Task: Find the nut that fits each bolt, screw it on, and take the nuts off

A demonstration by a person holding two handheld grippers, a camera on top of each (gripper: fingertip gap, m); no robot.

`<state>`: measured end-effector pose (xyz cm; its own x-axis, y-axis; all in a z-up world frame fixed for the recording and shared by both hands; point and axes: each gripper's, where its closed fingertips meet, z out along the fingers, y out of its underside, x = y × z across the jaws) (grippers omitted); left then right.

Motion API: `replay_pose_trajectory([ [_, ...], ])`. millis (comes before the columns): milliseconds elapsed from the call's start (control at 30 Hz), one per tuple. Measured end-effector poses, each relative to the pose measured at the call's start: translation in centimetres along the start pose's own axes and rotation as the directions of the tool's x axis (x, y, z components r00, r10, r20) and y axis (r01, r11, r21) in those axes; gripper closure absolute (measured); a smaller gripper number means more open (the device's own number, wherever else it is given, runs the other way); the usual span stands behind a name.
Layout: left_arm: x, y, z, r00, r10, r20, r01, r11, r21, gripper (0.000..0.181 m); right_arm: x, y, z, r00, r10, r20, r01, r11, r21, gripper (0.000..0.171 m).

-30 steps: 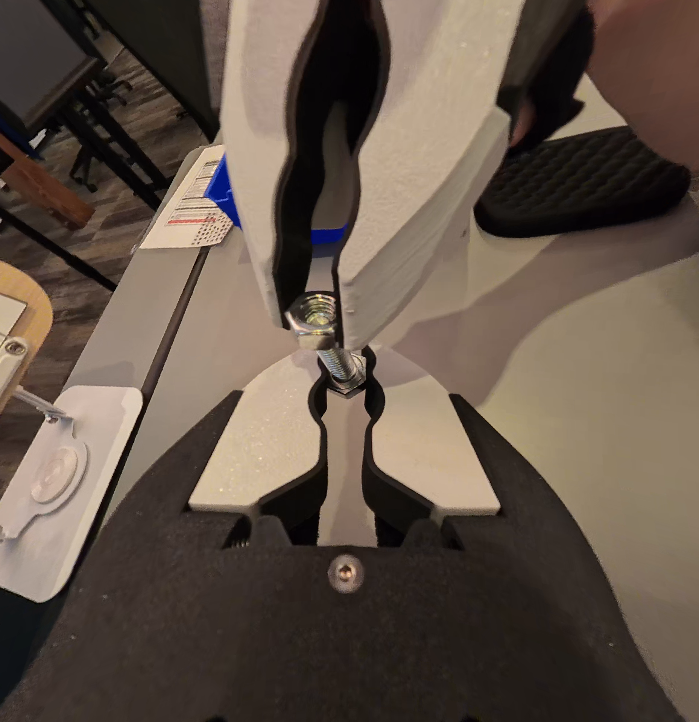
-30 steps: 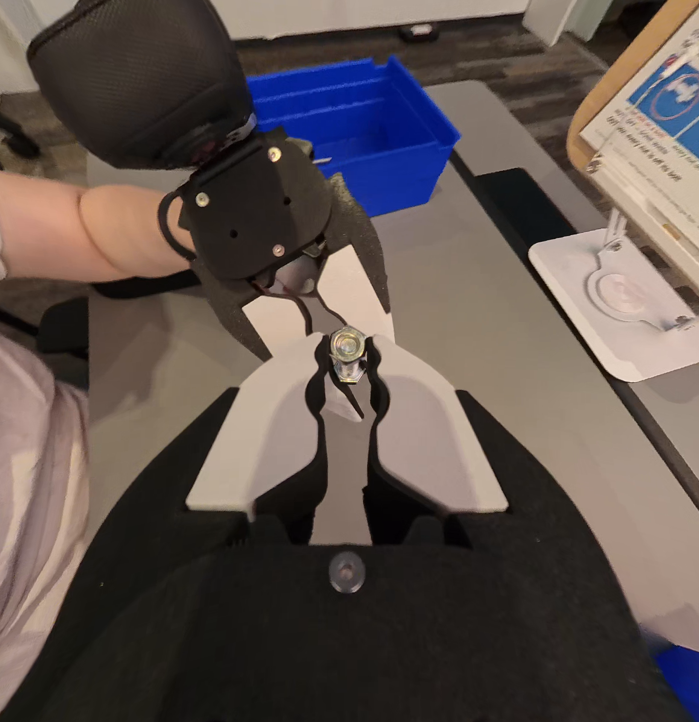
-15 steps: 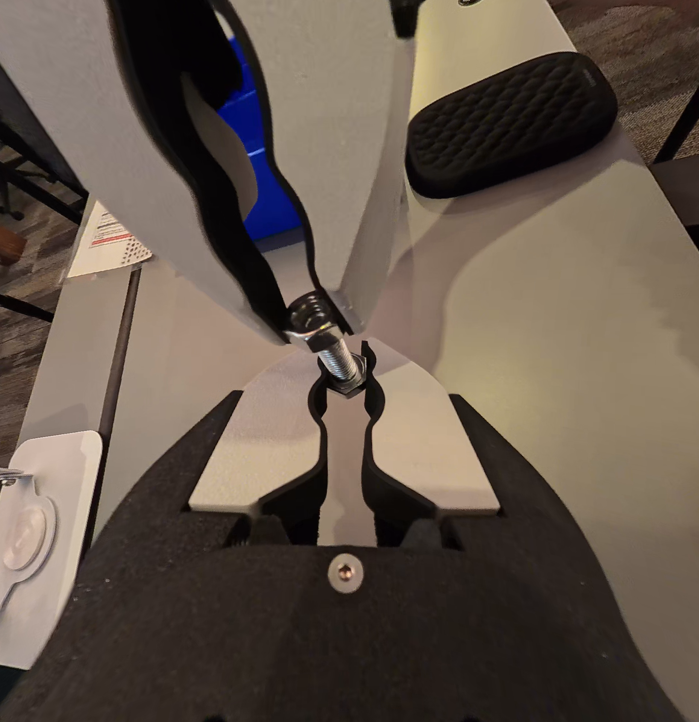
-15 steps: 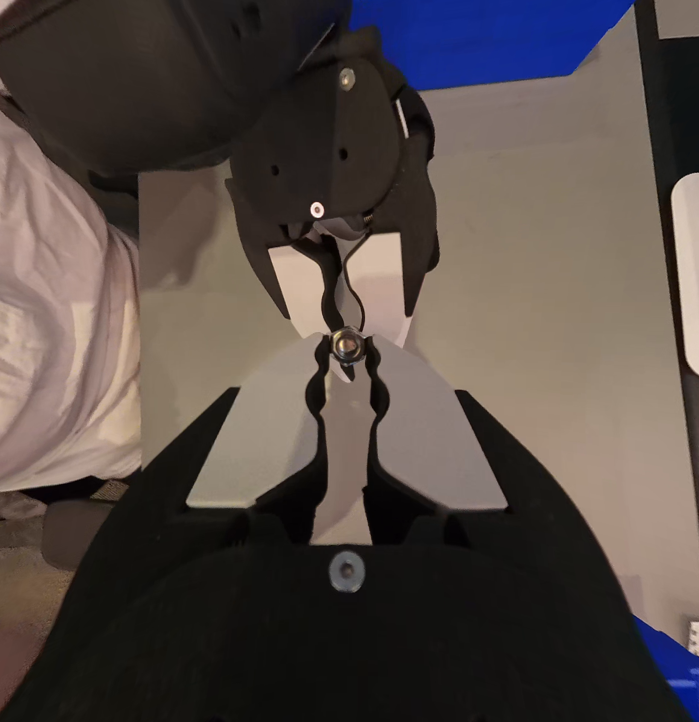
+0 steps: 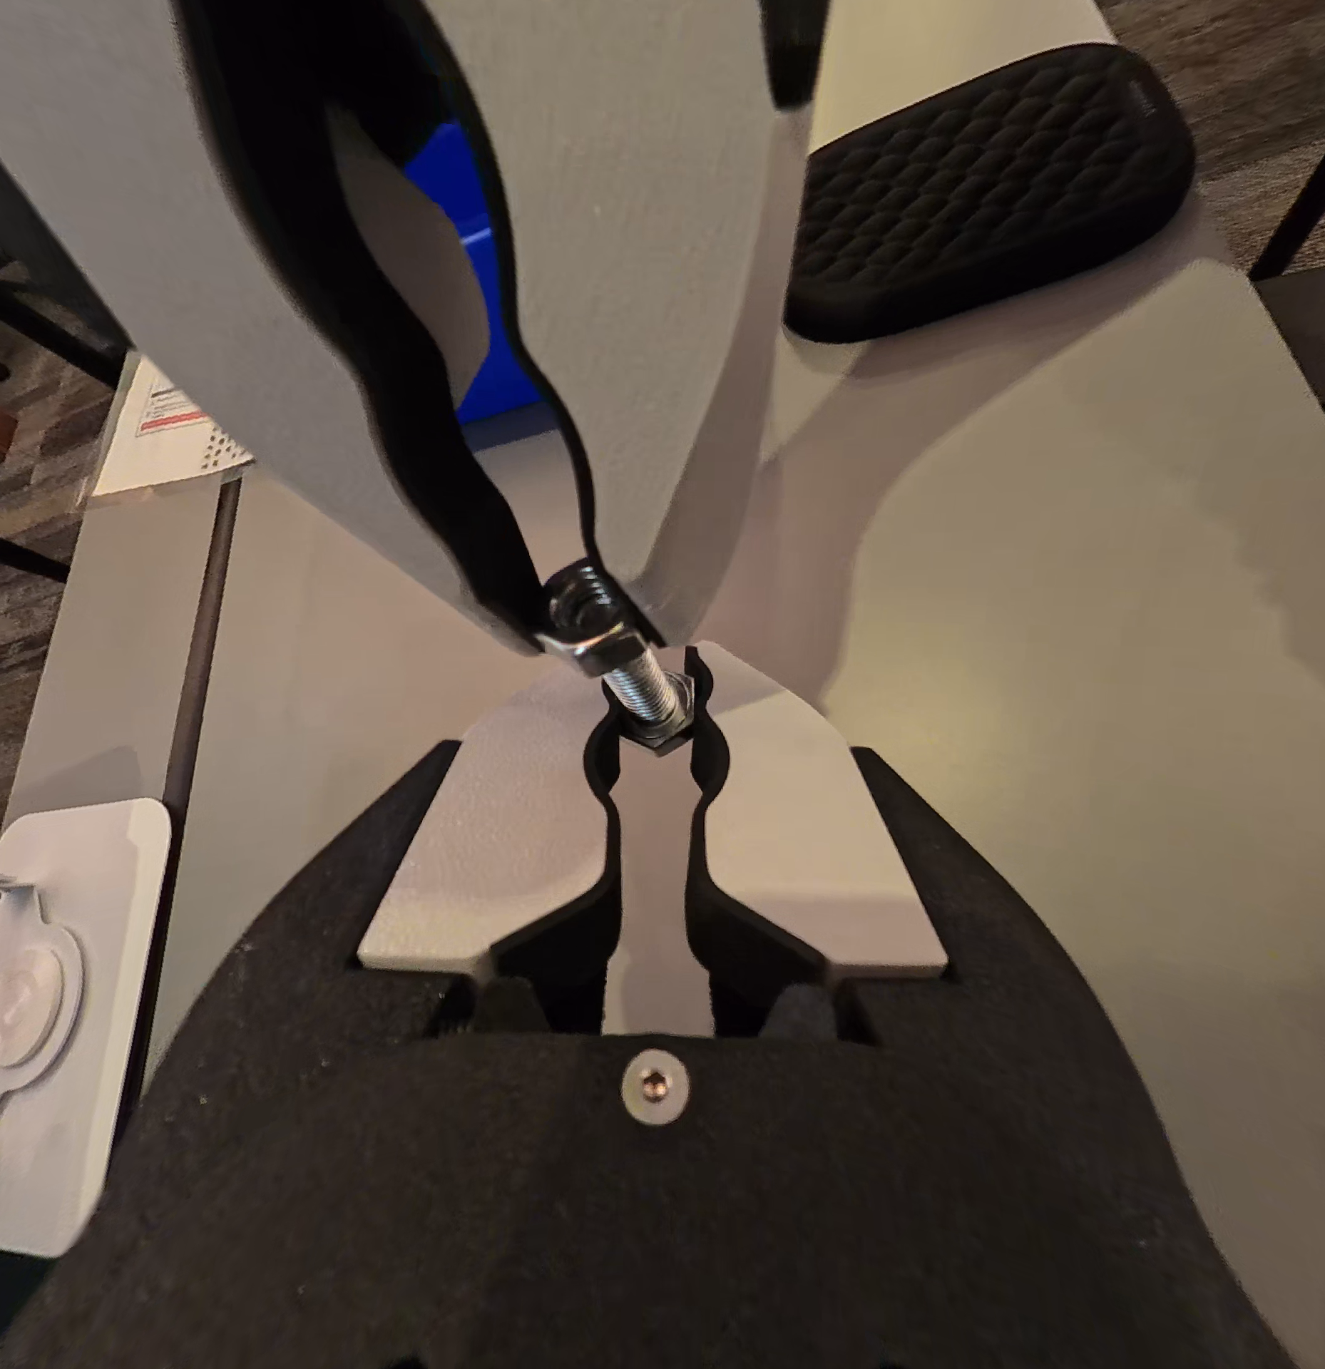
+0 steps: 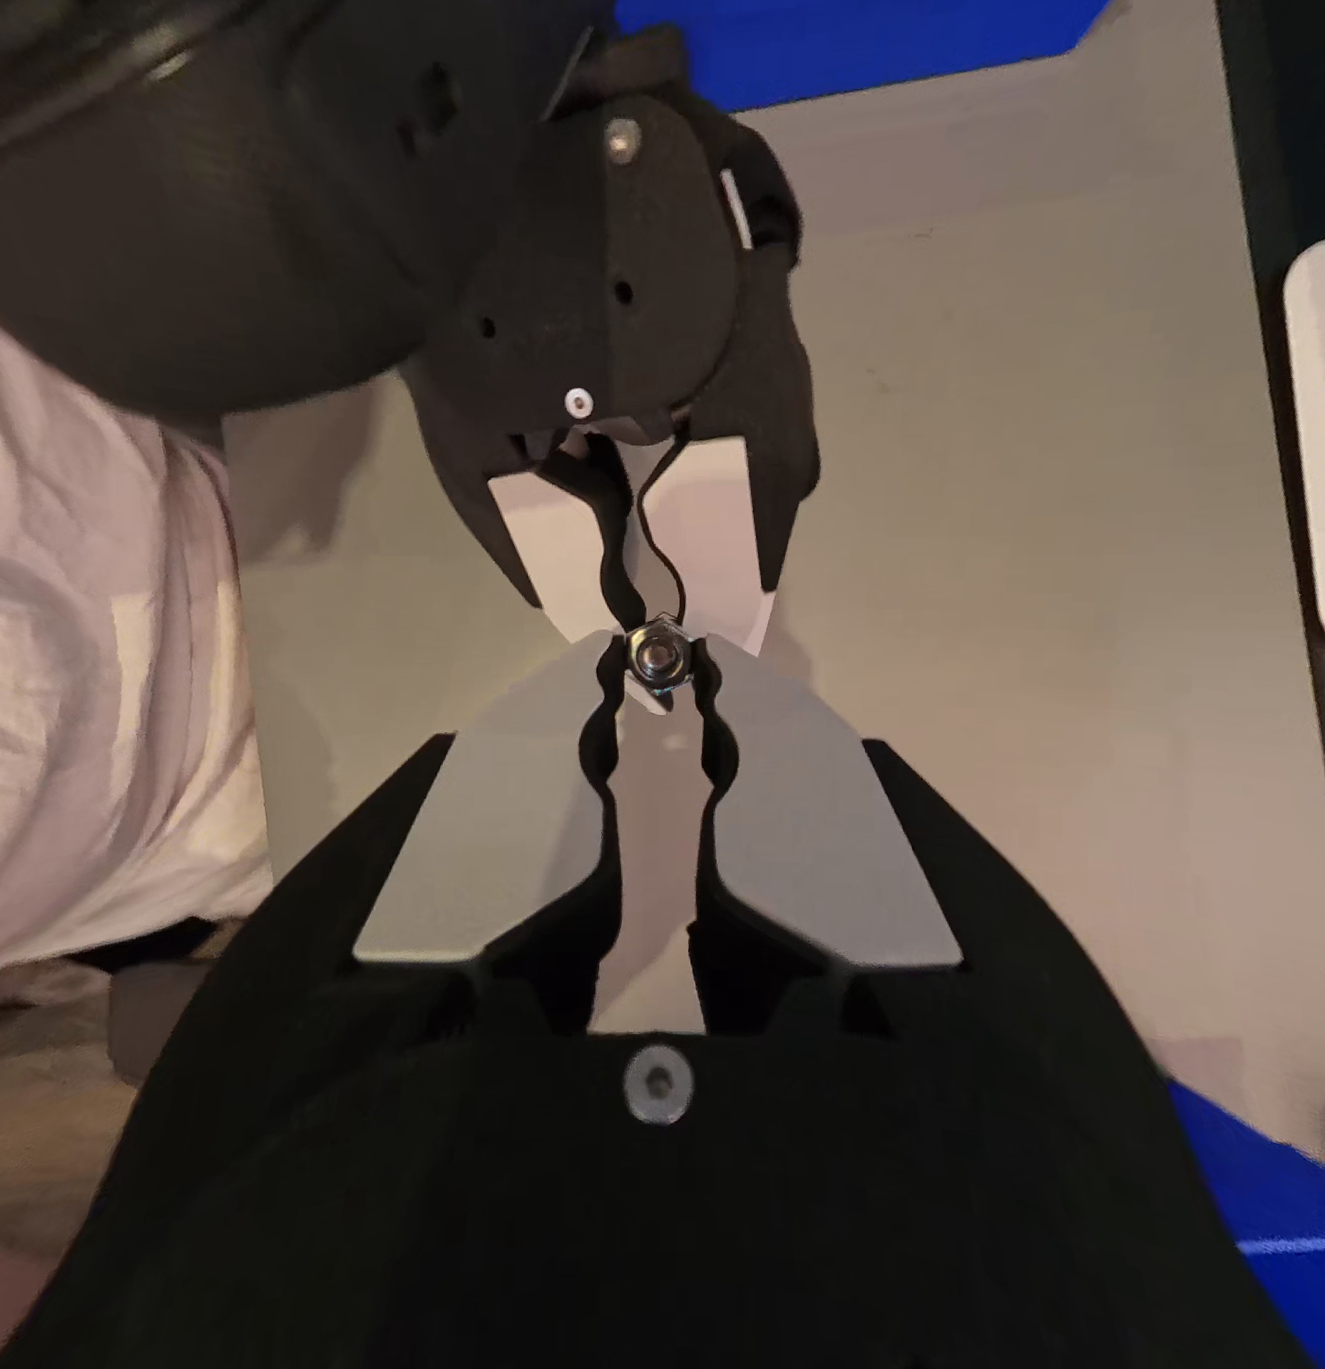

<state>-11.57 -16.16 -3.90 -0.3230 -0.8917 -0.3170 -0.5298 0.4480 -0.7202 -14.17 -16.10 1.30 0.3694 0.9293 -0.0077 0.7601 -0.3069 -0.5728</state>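
Low in the left wrist view, the left gripper (image 5: 656, 704) is clamped narrow on the bolt (image 5: 639, 685) by its head, threaded shank pointing up the frame. Just above, at mid-frame, the right gripper (image 5: 593, 615) pinches the nut (image 5: 587, 630) on the shank's far end, both held above the grey table (image 5: 1052, 593). Both parts look small, rigid and slick, so I judge the hex flats the safest hold. Farther up sits a blue bin (image 5: 489, 326).
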Motion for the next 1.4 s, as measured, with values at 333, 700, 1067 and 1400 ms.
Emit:
replay_pose_trajectory([
  [333, -2.1, 1.2, 0.1, 0.987, -0.121, 0.110, 0.126, 0.991, -0.049, 0.168, 2.2, -0.5, 0.5, 0.905, 0.418, -0.083, -0.401, 0.901, 0.166, 0.154],
  [700, -2.2, 1.8, 0.3, 0.983, -0.140, 0.116, 0.150, 0.985, -0.085, 0.168, 2.5, -0.2, 1.0, 0.893, 0.440, -0.097, -0.432, 0.897, 0.090, 0.154],
  [1067, -2.7, 1.2, -0.4, 0.978, -0.177, 0.106, 0.181, 0.983, -0.028, 0.168, 2.8, -1.1, 0.7, 0.913, 0.392, -0.109, -0.376, 0.916, 0.140, 0.154],
  [1400, -3.1, 0.7, -1.0, 0.975, -0.192, 0.108, 0.192, 0.981, 0.010, 0.168, 2.9, -1.8, 0.7, 0.930, 0.342, -0.135, -0.317, 0.932, 0.174, 0.152],
])
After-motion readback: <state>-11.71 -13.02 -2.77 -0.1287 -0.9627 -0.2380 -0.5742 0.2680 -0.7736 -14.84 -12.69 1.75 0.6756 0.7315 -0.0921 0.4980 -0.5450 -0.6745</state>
